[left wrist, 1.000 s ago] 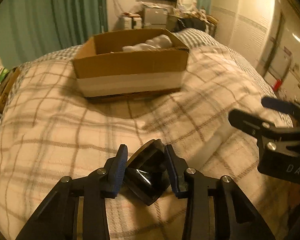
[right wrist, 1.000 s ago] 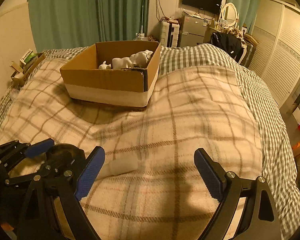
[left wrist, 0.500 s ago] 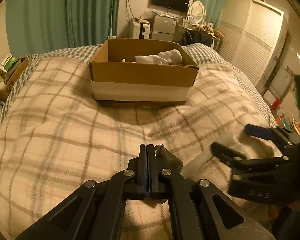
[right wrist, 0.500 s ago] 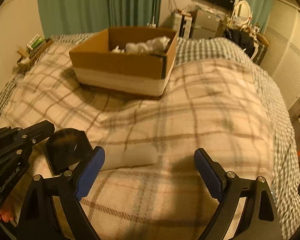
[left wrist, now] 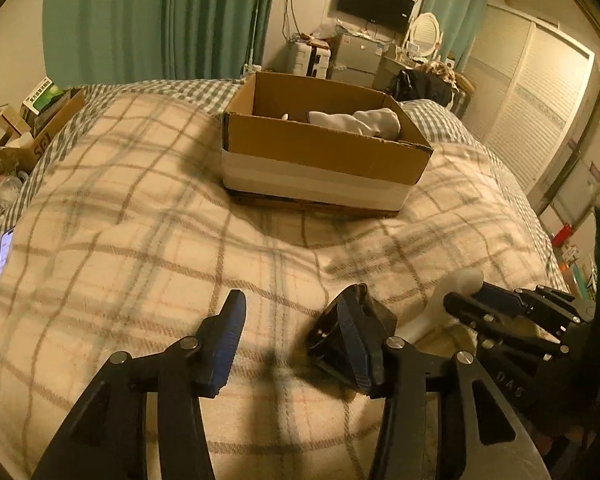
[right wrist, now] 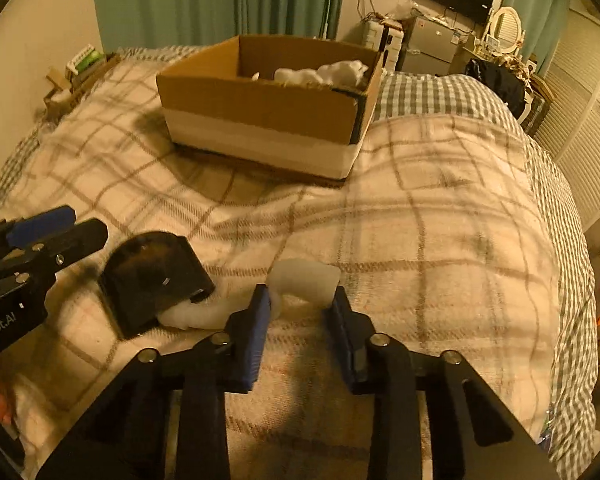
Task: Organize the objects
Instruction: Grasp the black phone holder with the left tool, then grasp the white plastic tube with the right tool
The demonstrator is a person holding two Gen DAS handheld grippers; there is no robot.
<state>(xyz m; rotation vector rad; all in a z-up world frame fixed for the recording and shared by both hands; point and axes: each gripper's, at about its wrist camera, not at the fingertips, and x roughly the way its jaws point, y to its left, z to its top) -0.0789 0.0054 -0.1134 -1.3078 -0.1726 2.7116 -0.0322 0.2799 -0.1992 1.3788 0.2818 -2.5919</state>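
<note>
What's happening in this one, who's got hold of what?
A person is tidying things off a plaid blanket with two handheld grippers. The right gripper has its jaws closed around a white translucent object lying on the blanket. The left gripper is open, holding nothing; a black object lies beside it, touching the white one. The cardboard box further back already holds some white items.

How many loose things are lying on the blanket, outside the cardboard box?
2: a black object beside the left tongs, and a white object between the right tongs' fingers. More may be hidden.
</note>
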